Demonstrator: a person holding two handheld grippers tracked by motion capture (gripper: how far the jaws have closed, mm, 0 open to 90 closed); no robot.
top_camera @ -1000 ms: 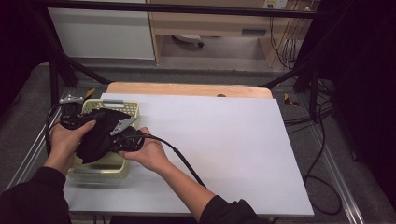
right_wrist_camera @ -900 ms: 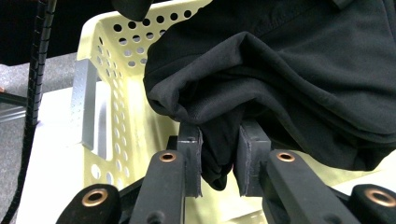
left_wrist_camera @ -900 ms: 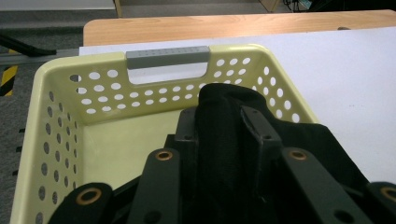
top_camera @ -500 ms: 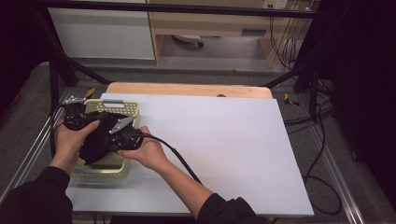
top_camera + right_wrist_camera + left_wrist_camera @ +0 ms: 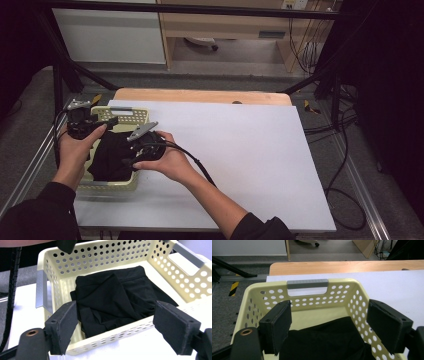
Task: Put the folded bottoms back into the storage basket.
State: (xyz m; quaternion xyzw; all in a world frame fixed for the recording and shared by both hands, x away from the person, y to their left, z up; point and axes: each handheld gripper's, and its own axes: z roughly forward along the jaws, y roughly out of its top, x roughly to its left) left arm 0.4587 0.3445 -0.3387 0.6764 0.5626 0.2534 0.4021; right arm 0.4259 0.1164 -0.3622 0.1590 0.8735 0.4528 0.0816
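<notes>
A pale yellow perforated basket (image 5: 107, 186) (image 5: 272, 293) (image 5: 175, 277) with grey handles stands at the table's left side. A folded black cloth (image 5: 110, 155) (image 5: 324, 340) (image 5: 112, 295) lies inside it. My left gripper (image 5: 102, 124) (image 5: 329, 315) hovers over the basket's left part, open. My right gripper (image 5: 131, 156) (image 5: 115, 315) hangs at the basket's right rim, pointing across it, also open. Both pairs of jaws have just been opening, and nothing is between the pads; the cloth rests below them.
A white sheet (image 5: 250, 160) covers the table, with a wooden edge (image 5: 200, 95) at the back. A metal rail (image 5: 30, 170) runs along the left. Cables (image 5: 340, 150) trail on the floor at the right. The right gripper's cable (image 5: 197, 167) lies across the sheet.
Both grippers let go of the black cloth, which now lies in the basket. The jaws have opened, and the right hand has drawn slightly right and up.
</notes>
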